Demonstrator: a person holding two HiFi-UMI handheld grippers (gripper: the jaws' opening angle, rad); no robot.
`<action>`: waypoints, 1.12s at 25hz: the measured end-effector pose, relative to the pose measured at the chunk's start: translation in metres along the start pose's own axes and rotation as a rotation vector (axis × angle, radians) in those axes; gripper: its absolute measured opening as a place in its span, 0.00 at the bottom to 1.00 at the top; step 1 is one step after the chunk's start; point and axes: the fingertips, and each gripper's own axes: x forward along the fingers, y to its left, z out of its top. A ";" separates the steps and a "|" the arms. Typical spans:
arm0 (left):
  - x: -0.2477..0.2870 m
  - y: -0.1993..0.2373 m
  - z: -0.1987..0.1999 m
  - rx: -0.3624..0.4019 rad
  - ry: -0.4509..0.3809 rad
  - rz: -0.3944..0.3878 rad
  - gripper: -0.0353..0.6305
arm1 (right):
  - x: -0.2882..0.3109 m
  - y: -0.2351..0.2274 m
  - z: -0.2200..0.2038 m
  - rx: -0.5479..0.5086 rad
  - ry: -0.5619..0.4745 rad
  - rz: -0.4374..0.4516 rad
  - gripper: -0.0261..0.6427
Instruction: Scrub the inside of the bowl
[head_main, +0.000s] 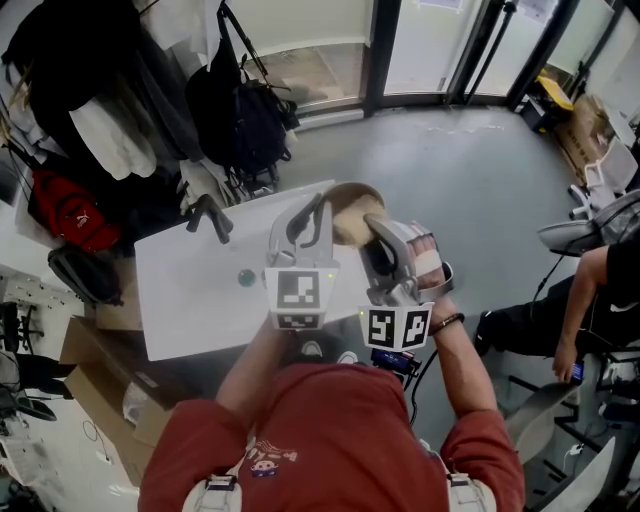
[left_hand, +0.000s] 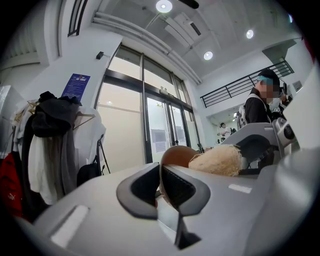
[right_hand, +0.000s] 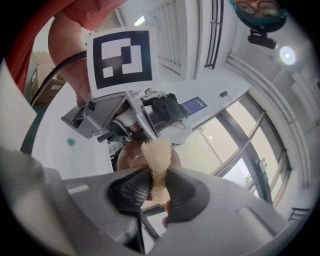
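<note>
Two grippers. Left gripper (left_hand: 160, 186): fingers pinch rim of one brown bowl (left_hand: 176, 155). Right gripper (right_hand: 159, 189): fingers pinch one fibrous scrubber (right_hand: 157, 156) at bowl, by tabletop (head_main: 190, 290) far-right corner.

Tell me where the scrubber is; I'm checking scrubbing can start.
In the right gripper view, the scrubber is pinched in the right gripper, its free end at the brown bowl that the left gripper holds.

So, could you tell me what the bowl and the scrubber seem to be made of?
The bowl: probably wood or coconut shell; smooth, matte brown surface.
The scrubber: likely loofah or plant fibre; pale, coarse, frayed strands.
</note>
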 end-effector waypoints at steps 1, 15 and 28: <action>0.001 0.000 0.000 -0.001 -0.002 0.002 0.09 | -0.001 -0.002 0.000 0.030 -0.005 -0.014 0.15; -0.001 0.003 0.000 -0.028 -0.002 0.013 0.09 | -0.023 -0.053 -0.006 0.788 -0.149 -0.264 0.15; 0.000 0.000 -0.026 -0.085 0.055 0.012 0.09 | -0.041 -0.062 -0.029 0.872 -0.141 -0.330 0.15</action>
